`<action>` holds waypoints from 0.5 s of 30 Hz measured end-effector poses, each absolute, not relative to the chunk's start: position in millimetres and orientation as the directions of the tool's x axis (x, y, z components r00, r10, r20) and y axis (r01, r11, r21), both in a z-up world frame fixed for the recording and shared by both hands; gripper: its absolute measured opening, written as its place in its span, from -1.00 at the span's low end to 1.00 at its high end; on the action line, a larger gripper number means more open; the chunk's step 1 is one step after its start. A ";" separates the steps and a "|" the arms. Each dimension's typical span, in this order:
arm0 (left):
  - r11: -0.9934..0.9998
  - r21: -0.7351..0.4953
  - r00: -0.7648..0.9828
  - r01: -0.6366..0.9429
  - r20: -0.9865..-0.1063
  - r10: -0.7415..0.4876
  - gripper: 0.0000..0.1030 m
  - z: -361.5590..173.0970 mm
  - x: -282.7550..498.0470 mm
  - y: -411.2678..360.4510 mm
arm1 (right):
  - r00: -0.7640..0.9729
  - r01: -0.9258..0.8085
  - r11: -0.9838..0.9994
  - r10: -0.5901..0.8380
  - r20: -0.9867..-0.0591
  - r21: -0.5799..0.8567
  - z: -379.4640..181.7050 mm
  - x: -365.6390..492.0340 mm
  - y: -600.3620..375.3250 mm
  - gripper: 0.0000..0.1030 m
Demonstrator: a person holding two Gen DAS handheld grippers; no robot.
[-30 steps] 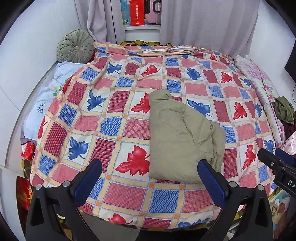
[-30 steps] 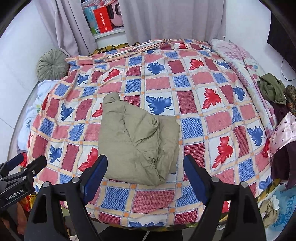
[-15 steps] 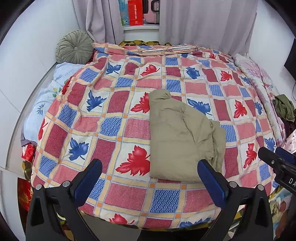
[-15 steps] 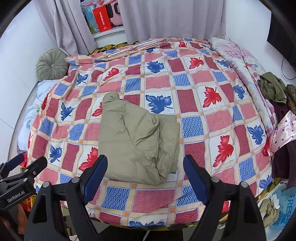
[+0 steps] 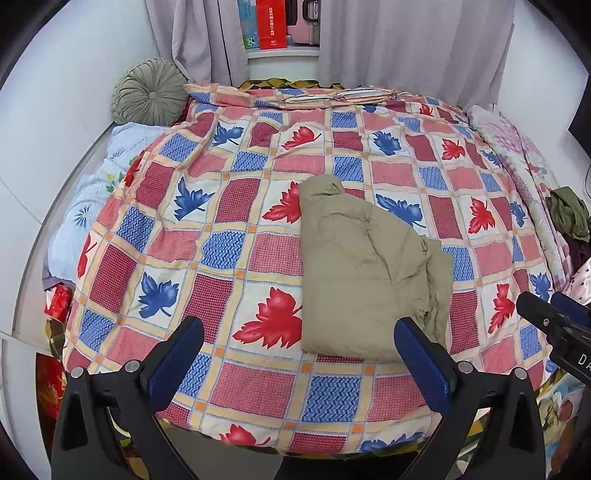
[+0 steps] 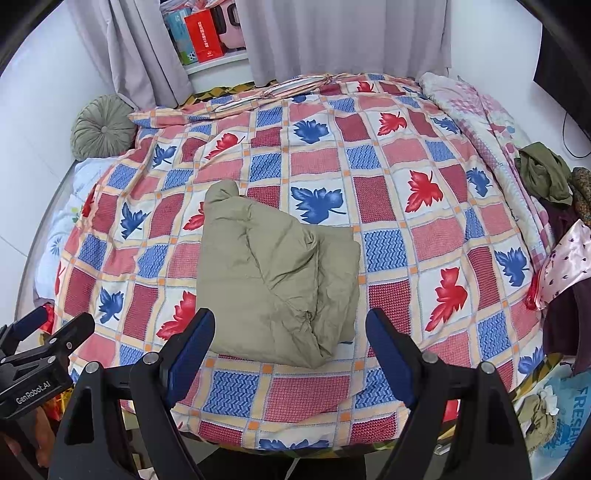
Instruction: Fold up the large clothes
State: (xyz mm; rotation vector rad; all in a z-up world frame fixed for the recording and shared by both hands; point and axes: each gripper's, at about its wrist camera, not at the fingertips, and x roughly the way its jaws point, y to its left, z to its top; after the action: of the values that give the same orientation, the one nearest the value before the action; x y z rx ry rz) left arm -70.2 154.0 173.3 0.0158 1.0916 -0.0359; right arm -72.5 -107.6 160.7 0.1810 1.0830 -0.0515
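A khaki-green garment (image 5: 364, 273) lies folded into a compact bundle on the leaf-patterned checked bedspread (image 5: 236, 206), near the bed's front edge; it also shows in the right wrist view (image 6: 273, 273). My left gripper (image 5: 297, 354) is open and empty, held above the front edge of the bed, short of the garment. My right gripper (image 6: 290, 349) is open and empty, just in front of the garment's near edge. The right gripper's body shows at the right of the left wrist view (image 5: 557, 328); the left gripper's body shows at the left of the right wrist view (image 6: 40, 347).
A round green cushion (image 5: 149, 92) sits at the bed's far left. A pile of other clothes (image 6: 546, 177) lies along the right edge of the bed. Grey curtains (image 6: 332, 33) and a shelf with a red box (image 6: 203, 35) stand behind. Bags lie on the floor at right (image 6: 569, 410).
Both grippers have drifted very slightly, and the view has shifted a little. The garment has not moved and both grippers stay open.
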 end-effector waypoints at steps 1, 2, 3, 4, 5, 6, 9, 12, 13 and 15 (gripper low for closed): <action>0.999 -0.004 0.461 0.037 -0.887 -0.021 1.00 173.3 -70.0 153.6 | 0.468 0.129 0.984 0.048 -0.882 0.123 160.4 -73.1 -107.8 0.67; 0.999 -0.003 0.462 0.039 -0.887 -0.021 1.00 173.4 -69.6 153.3 | 0.468 0.129 0.984 0.049 -0.882 0.123 159.8 -74.0 -107.8 0.67; 0.999 -0.004 0.462 0.039 -0.887 -0.021 1.00 173.3 -69.6 153.5 | 0.468 0.129 0.984 0.049 -0.882 0.123 159.6 -74.3 -107.6 0.67; 0.999 -0.004 0.461 0.039 -0.887 -0.021 1.00 173.3 -69.3 153.4 | 0.468 0.129 0.984 0.049 -0.882 0.123 159.6 -74.1 -107.6 0.67; 0.999 -0.003 0.461 0.040 -0.887 -0.021 1.00 173.2 -69.6 153.8 | 0.468 0.130 0.984 0.048 -0.882 0.122 159.7 -74.0 -107.6 0.67; 0.999 -0.003 0.461 0.041 -0.887 -0.021 1.00 173.1 -69.4 153.8 | 0.468 0.130 0.984 0.048 -0.882 0.122 159.7 -73.8 -107.7 0.67; 0.999 -0.002 0.460 0.040 -0.888 -0.020 1.00 173.3 -69.5 153.6 | 0.467 0.129 0.984 0.049 -0.883 0.123 159.5 -73.3 -108.6 0.67; 0.999 -0.003 0.460 0.039 -0.887 -0.020 1.00 173.6 -69.9 152.6 | 0.467 0.126 0.984 0.052 -0.883 0.124 159.7 -72.3 -109.6 0.67; 0.999 -0.002 0.461 0.039 -0.887 -0.020 1.00 173.6 -70.0 152.7 | 0.467 0.126 0.984 0.052 -0.883 0.125 159.6 -72.7 -109.6 0.67; 0.999 -0.002 0.461 0.038 -0.887 -0.019 1.00 173.6 -70.0 152.3 | 0.466 0.126 0.984 0.051 -0.883 0.123 159.6 -72.4 -109.9 0.67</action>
State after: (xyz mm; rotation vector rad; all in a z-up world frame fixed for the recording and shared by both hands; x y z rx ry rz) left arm -70.0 152.3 173.6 0.0195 1.0915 -0.0353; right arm -72.4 -109.9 159.6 0.1802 1.0862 -0.0466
